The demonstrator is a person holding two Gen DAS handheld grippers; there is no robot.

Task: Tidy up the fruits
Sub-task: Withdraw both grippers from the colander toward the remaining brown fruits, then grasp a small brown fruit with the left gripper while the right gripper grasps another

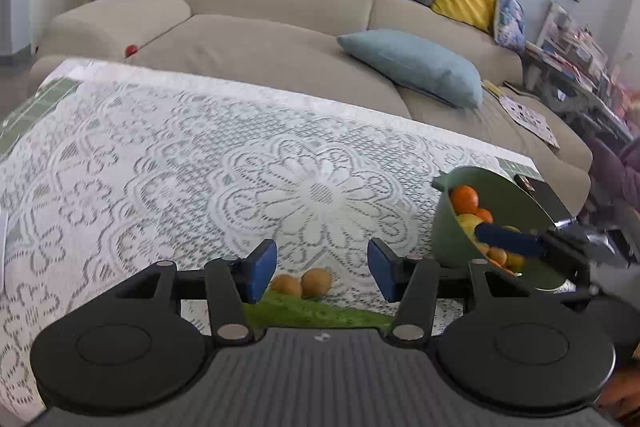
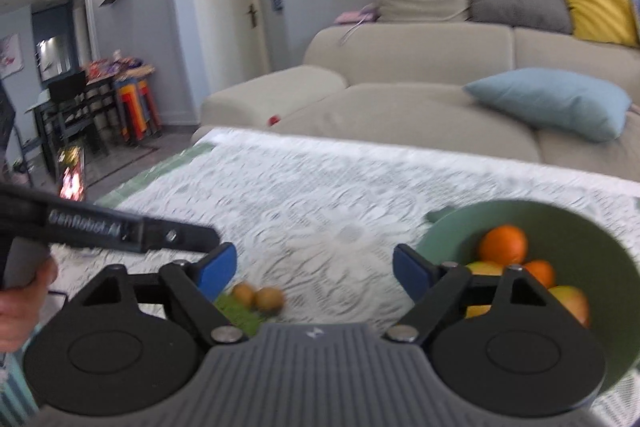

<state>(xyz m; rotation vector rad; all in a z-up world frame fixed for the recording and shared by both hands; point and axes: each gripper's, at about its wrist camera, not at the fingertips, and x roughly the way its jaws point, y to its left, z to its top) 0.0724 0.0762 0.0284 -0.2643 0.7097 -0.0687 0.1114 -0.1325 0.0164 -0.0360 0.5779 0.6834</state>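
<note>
In the left wrist view, the left gripper sits at the bottom middle of the frame. Its two blue pads are apart and nothing is between them. Just past the pads, low in the middle, two small brown fruits lie side by side, touching each other. They rest at the edge of a green mat on the lace tablecloth. They look like kiwis, but it is hard to be sure.

These little fruits are probably light and a bit soft. They are round, so they can roll away if bumped. A good way to take one is across its middle, with a gentle squeeze. Because the two touch, pushing one may move the other.

At the right of the same frame is a green bowl, and it is tilted. Inside are oranges and some yellow fruit. The right gripper reaches in from the right edge, with one blue pad lying over the fruit in the bowl. The bowl with all that fruit is likely heavy, and its smooth wall may slip.

In the right wrist view, the right gripper's pads stand wide apart at the bottom middle, holding nothing. The brown fruits are low and left of the middle, blurry. The green bowl fills the lower right. Oranges are firm and can take a stronger squeeze. The yellow and red fruit beside them may bruise more easily.
</note>
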